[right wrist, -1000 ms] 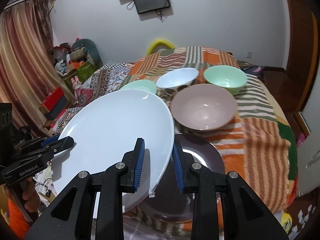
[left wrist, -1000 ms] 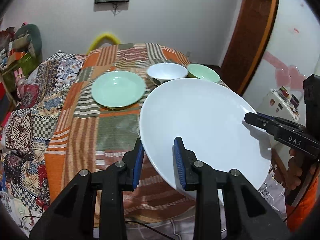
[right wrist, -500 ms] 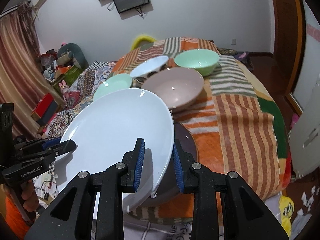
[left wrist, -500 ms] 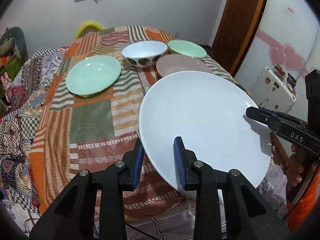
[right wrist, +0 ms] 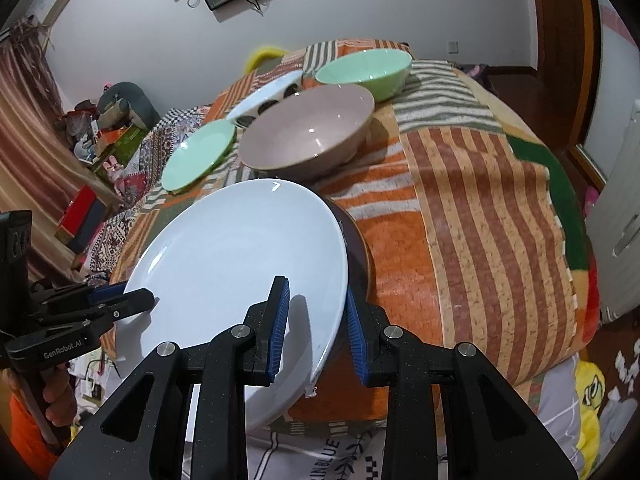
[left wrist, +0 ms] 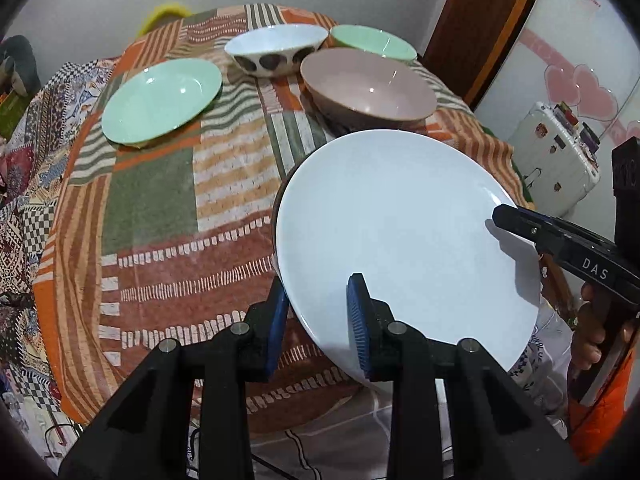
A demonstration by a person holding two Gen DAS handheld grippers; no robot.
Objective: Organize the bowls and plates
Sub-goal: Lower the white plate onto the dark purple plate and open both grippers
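Observation:
Both grippers grip one large white plate [left wrist: 400, 232], also seen in the right wrist view [right wrist: 240, 268], held tilted above the table's near edge. My left gripper [left wrist: 318, 320] is shut on its left rim. My right gripper [right wrist: 316, 320] is shut on its right rim. A dark plate [right wrist: 356, 248] lies on the table under it, mostly hidden. Farther back stand a pink bowl [left wrist: 368, 88], a white bowl with dark spots [left wrist: 276, 50], a green bowl [left wrist: 372, 42] and a green plate [left wrist: 162, 100].
The round table [left wrist: 152, 216] has a striped patchwork cloth. A wooden door frame [left wrist: 488, 28] and a white case [left wrist: 556, 152] stand to the right. Cluttered shelves and toys [right wrist: 100, 140] are on the left.
The white plate and both grippers have moved forward and down over the table, closer to the dark plate. The bowls now look nearer.

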